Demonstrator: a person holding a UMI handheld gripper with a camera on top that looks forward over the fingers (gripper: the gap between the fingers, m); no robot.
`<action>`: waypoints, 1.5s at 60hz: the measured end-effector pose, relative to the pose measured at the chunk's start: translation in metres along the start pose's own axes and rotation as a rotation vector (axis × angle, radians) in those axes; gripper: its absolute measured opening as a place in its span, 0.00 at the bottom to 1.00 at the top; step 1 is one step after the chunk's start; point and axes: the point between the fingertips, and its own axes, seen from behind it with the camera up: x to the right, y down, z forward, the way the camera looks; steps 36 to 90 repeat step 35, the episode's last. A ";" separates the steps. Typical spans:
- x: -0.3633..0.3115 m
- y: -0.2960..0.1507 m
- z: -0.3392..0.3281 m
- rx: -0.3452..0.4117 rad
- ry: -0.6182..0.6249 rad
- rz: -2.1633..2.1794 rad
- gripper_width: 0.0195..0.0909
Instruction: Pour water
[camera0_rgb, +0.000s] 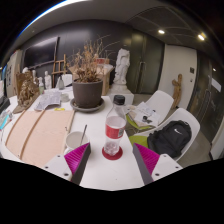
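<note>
Two pink-padded fingers of the claw (112, 160) stand apart, with a red-labelled bottle (115, 134) upright on the white surface (100, 172) between and just ahead of them, not gripped. A pale cup (75, 141) sits left of the bottle. Beyond stand a potted dry plant (88, 82), a white statue (122, 66) and a black backpack (172, 138) on a chair.

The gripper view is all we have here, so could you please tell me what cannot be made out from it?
- Bottle, gripper view: too small to tell whether it holds water; it stands between the open gripper fingers.
- Cup, gripper view: its inside is hidden by its own rim.
- Backpack on the chair: partly covered by the right finger's pad.
- Potted plant: hides what lies on the table behind it.
</note>
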 end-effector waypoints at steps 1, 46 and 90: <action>-0.004 0.000 -0.009 -0.006 -0.004 -0.006 0.93; -0.098 0.002 -0.142 -0.010 -0.044 -0.118 0.93; -0.098 0.002 -0.142 -0.010 -0.044 -0.118 0.93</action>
